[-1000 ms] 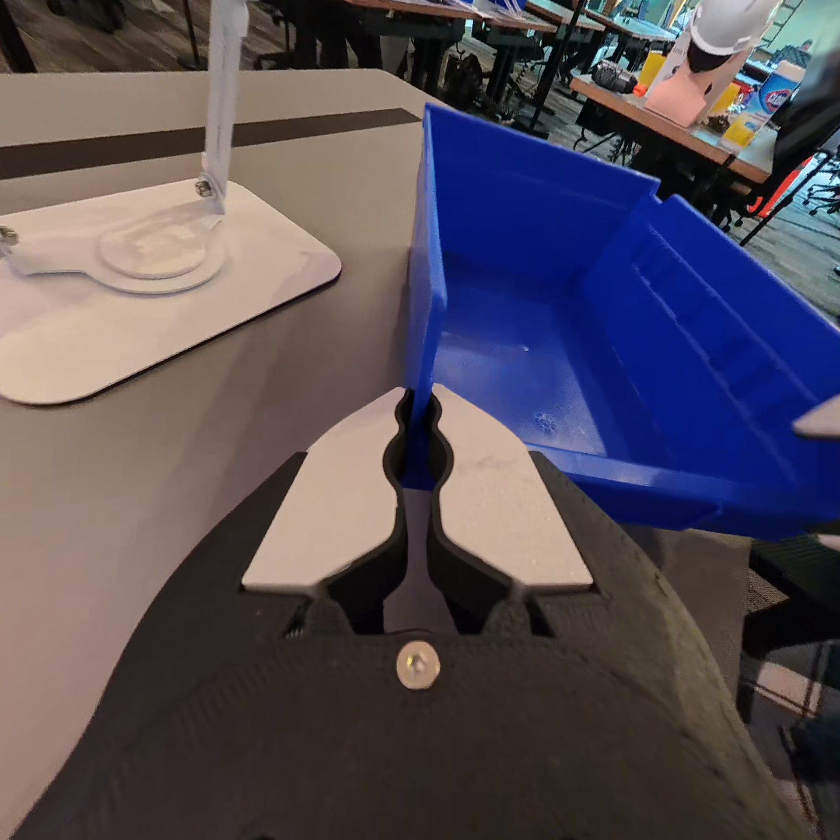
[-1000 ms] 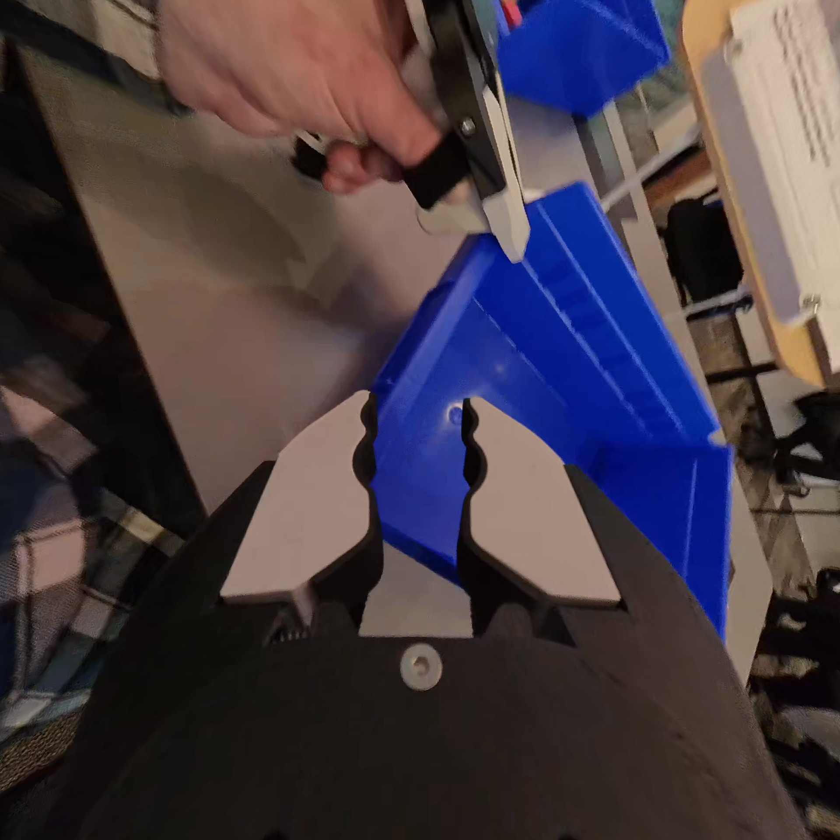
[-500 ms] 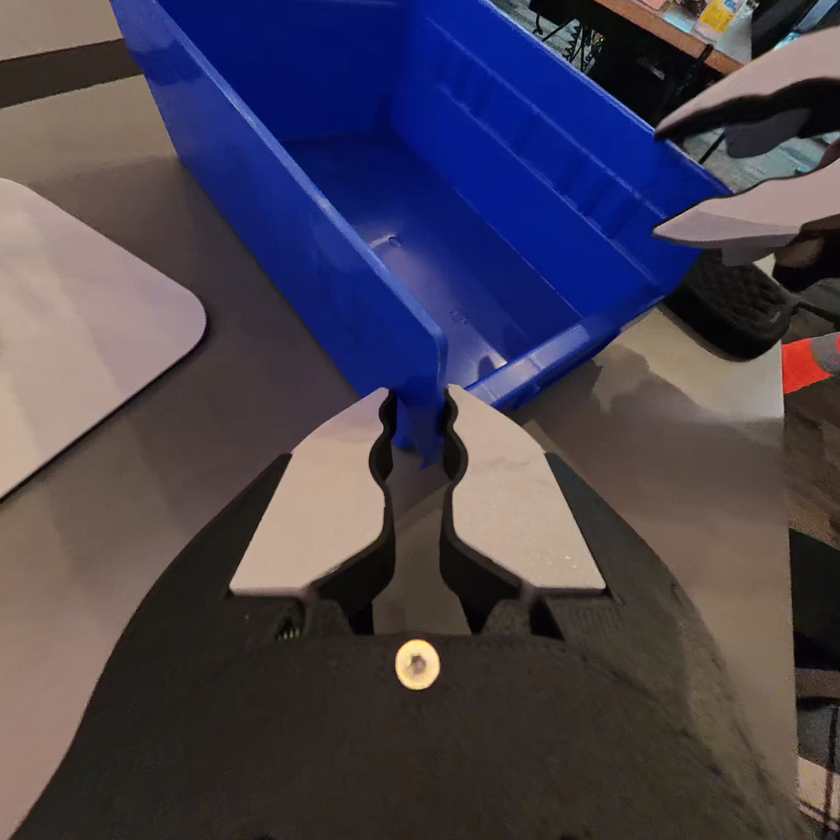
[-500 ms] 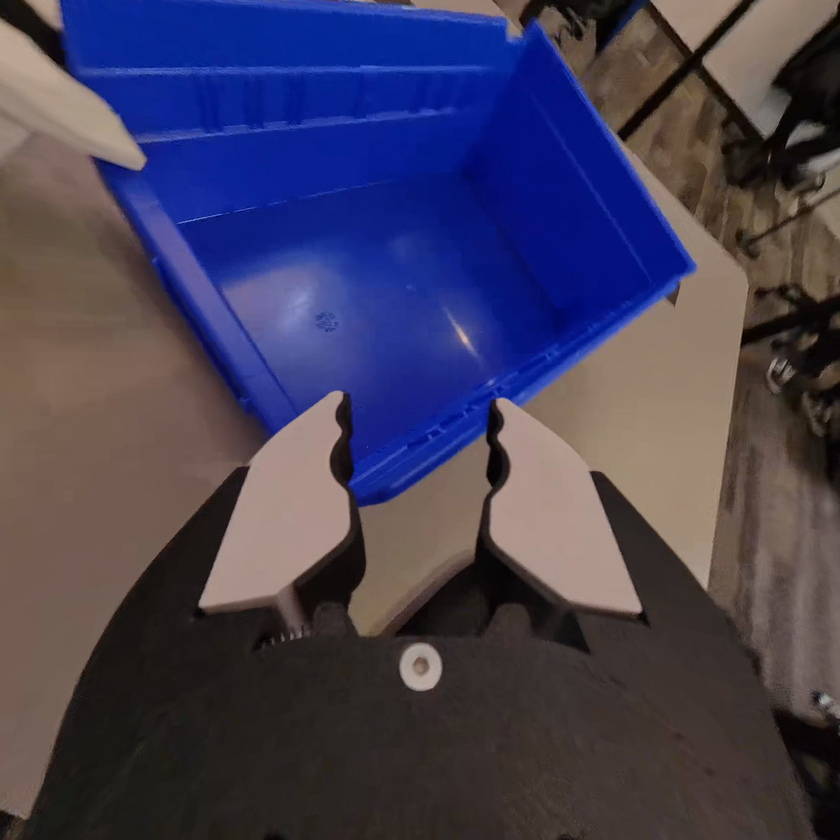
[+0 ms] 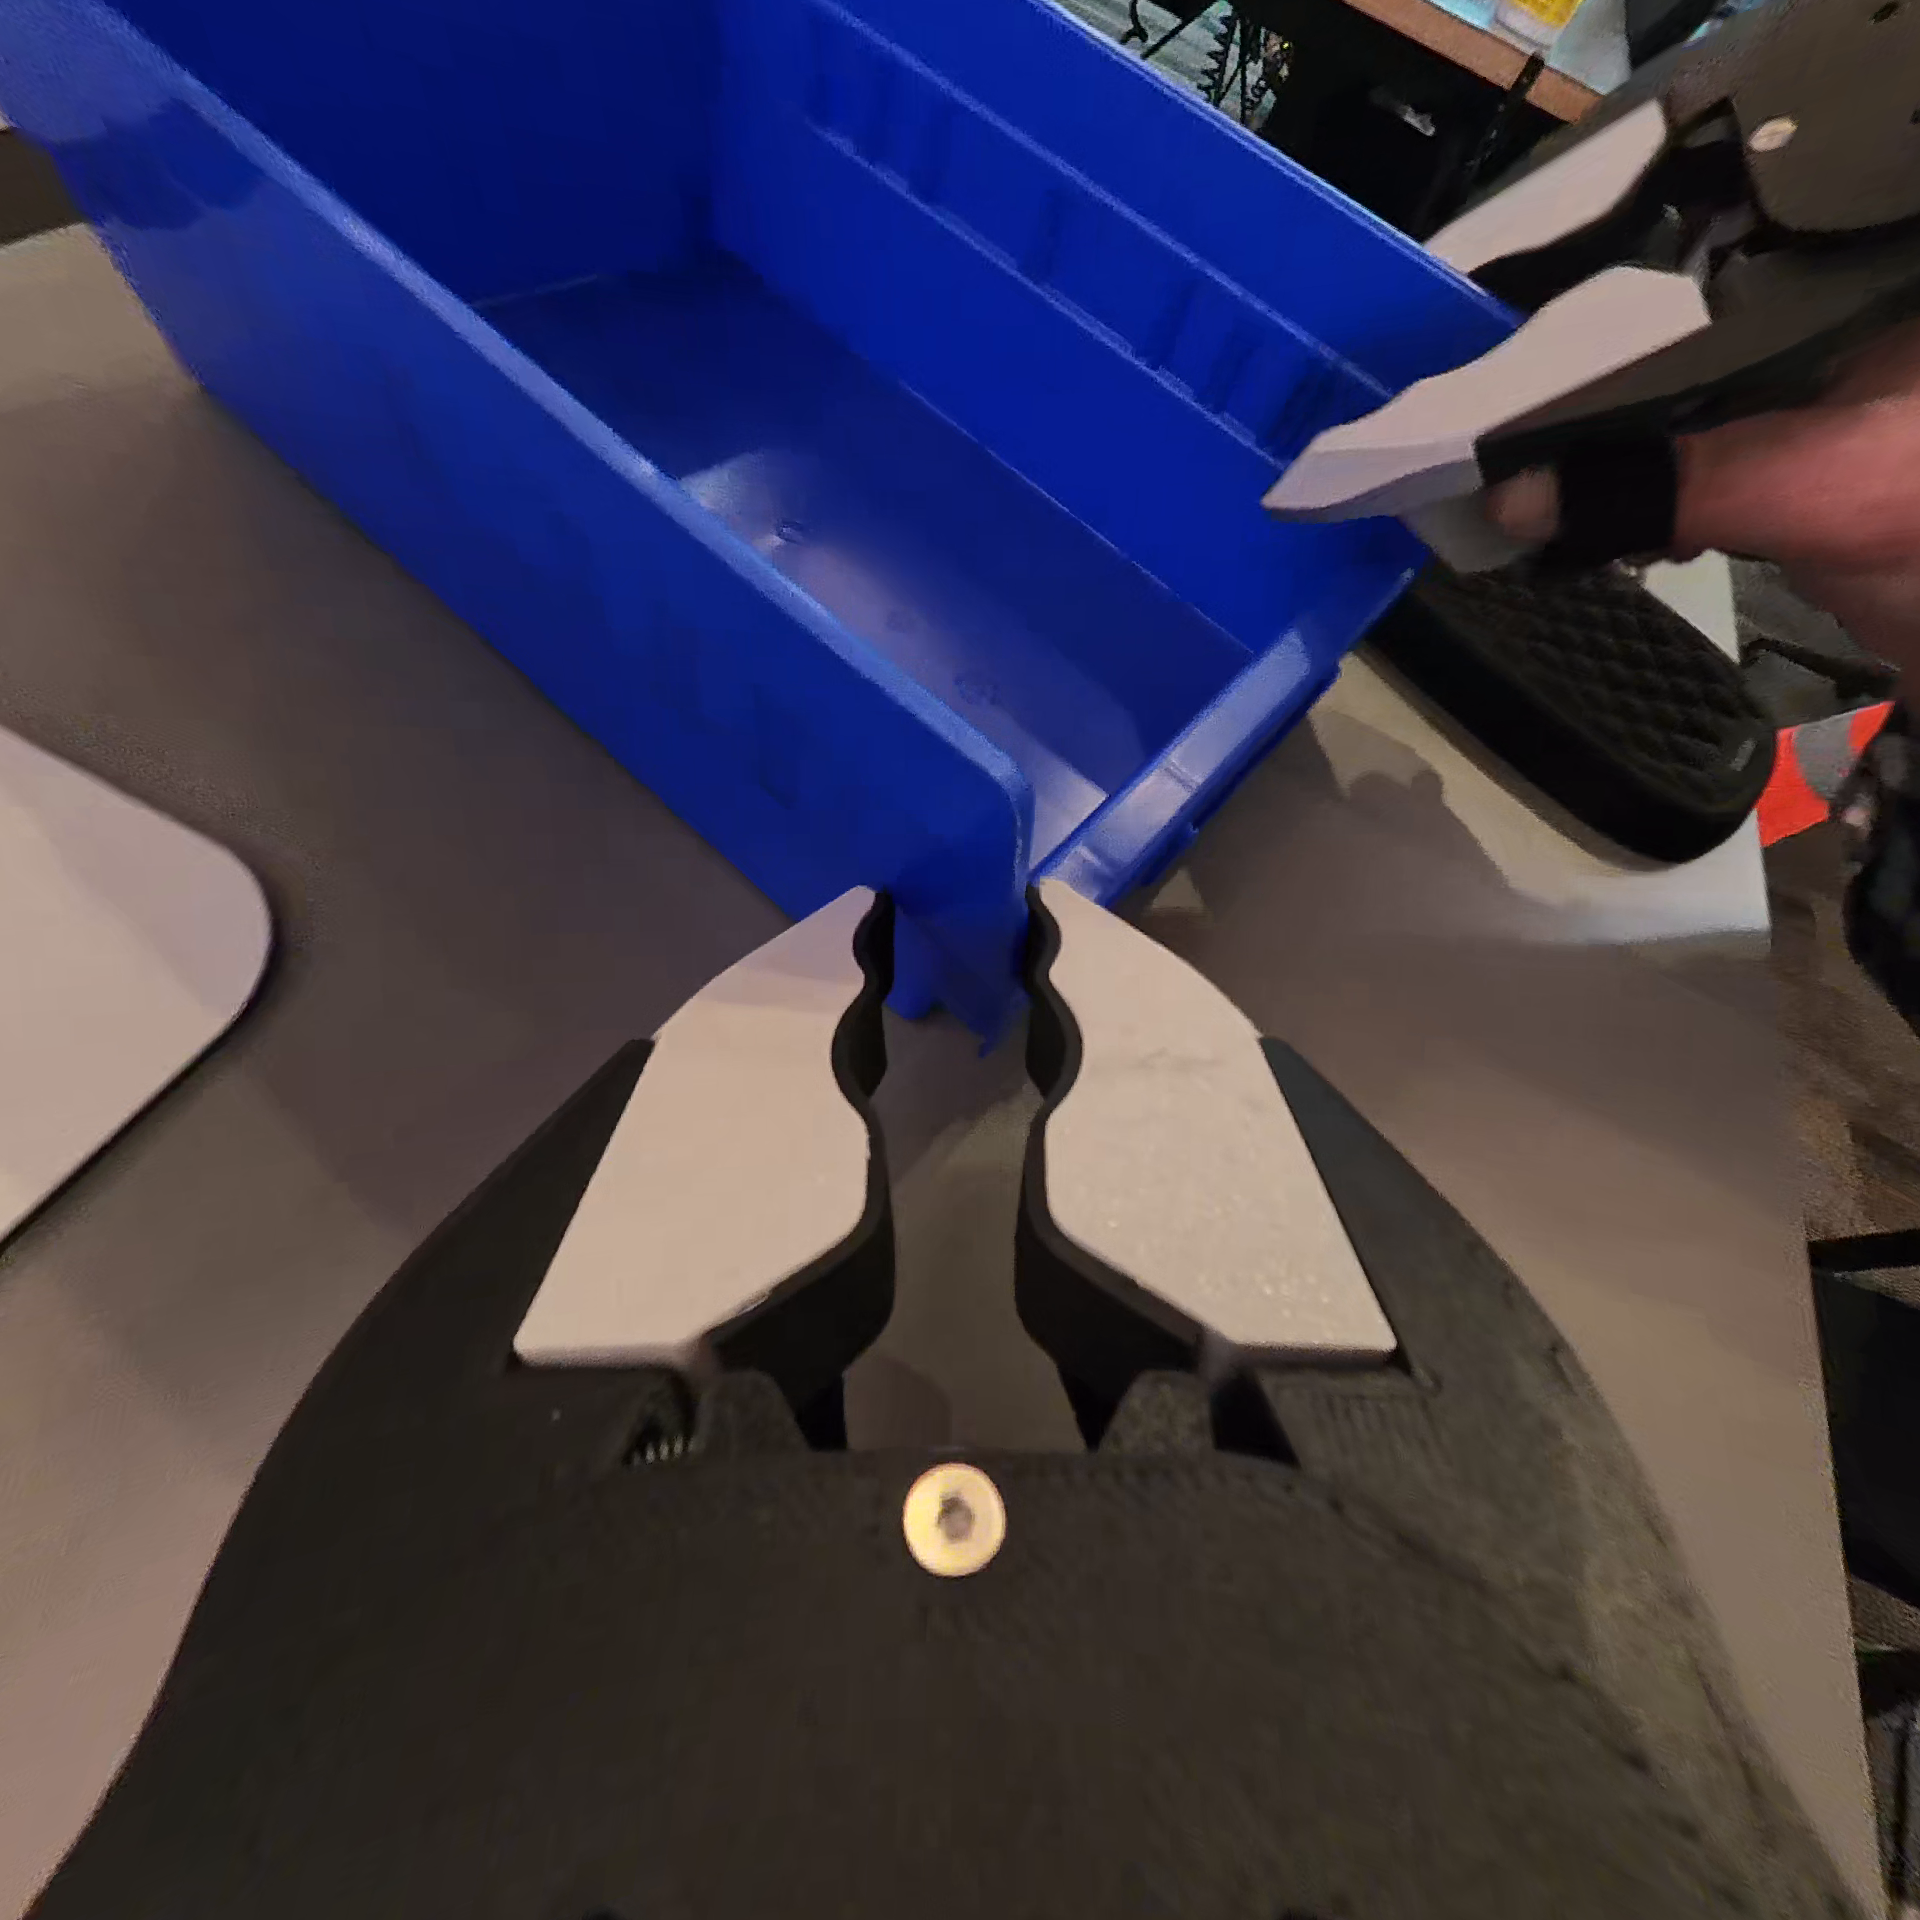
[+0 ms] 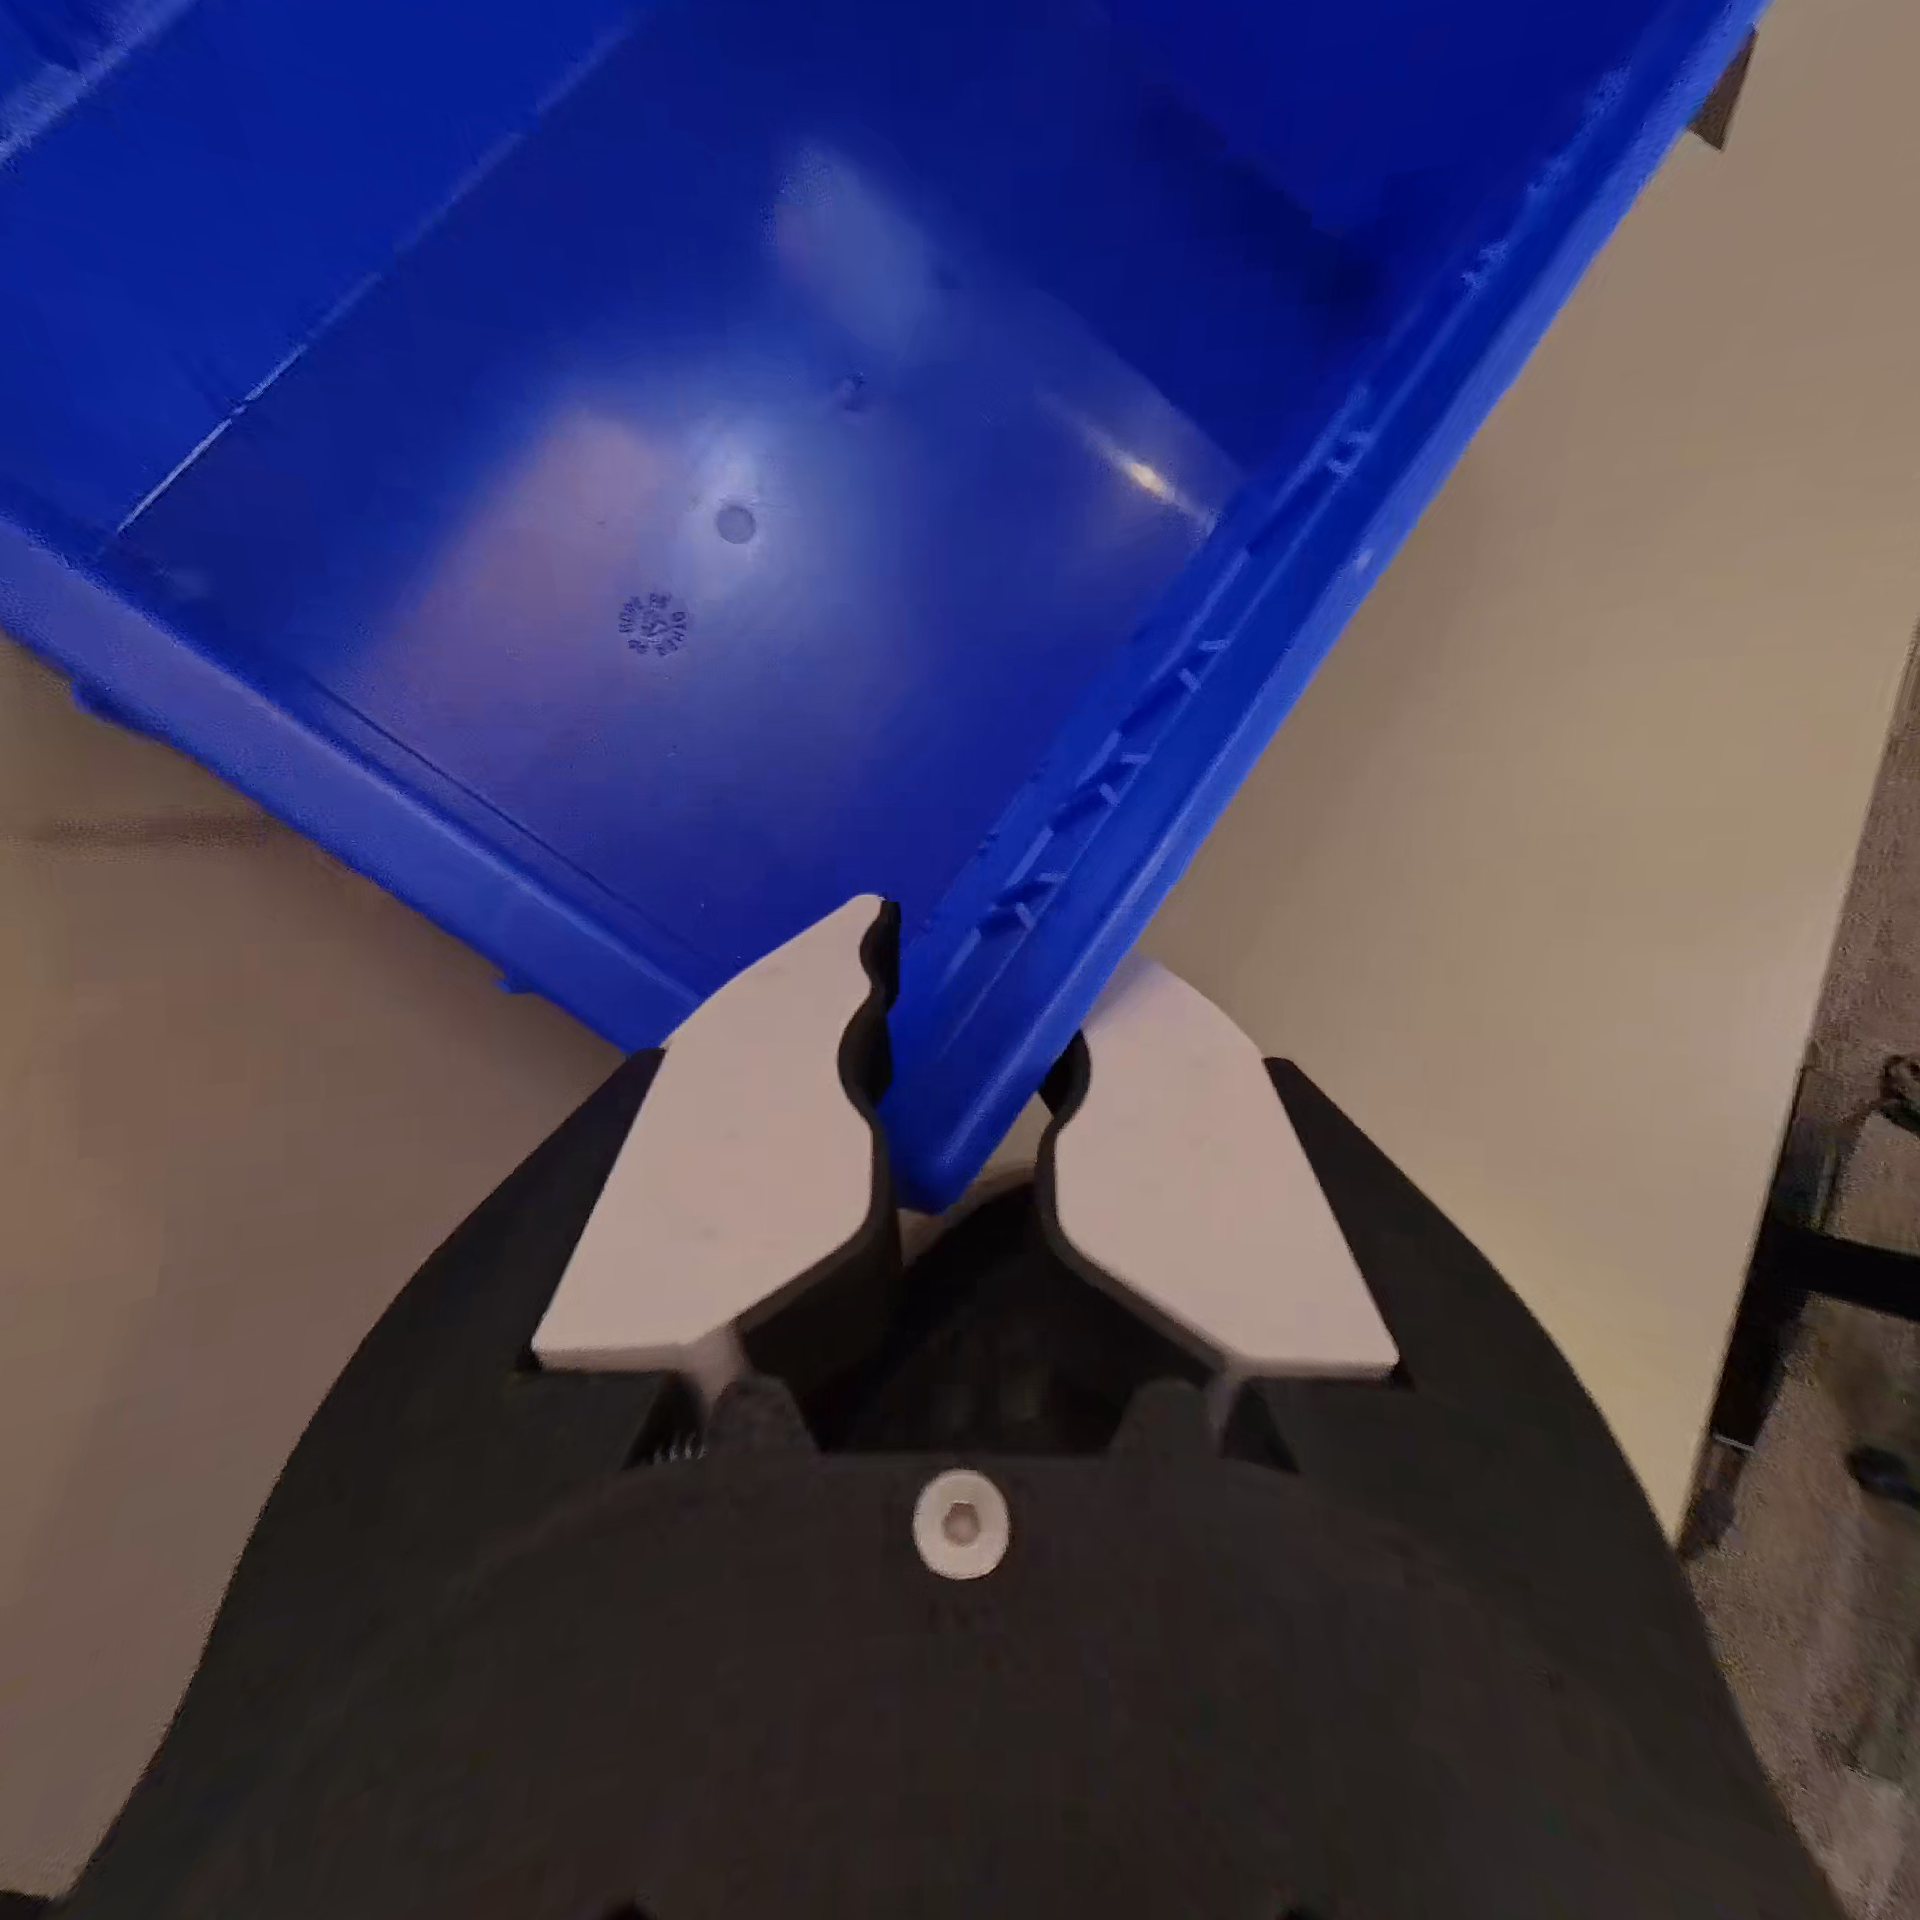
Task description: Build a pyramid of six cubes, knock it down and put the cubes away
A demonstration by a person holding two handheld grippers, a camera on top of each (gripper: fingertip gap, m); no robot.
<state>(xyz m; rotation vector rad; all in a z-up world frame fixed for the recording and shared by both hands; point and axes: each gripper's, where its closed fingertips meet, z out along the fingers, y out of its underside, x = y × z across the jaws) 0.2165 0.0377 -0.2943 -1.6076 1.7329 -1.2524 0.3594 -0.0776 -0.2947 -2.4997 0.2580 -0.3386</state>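
An empty blue bin [image 5: 540,520] rests on the grey table [image 5: 343,862]. No cubes show in either view. My left gripper [image 5: 956,904] is closed around the bin's near corner, with the end of the side wall between its pads and touching both. My right gripper [image 6: 997,935] is shut on the bin's ribbed rim [image 6: 1299,623], one finger [image 6: 769,1091] inside the wall and the other [image 6: 1195,1143] under the rim outside. In the left wrist view the right gripper [image 5: 1371,395] sits at the bin's far right corner, held by a hand [image 5: 1787,499].
A white flat base plate [image 5: 104,987] lies on the table left of the bin. A black textured seat [image 5: 1579,707] sits beyond the table's right edge [image 5: 1714,914]. Floor shows past the table's edge [image 6: 1860,935] in the right wrist view.
The bin went from lifted and tilted to resting on the table. My left jaws widened from a tight pinch on the thin wall to the corner. My right gripper opened wide, then closed on the rim.
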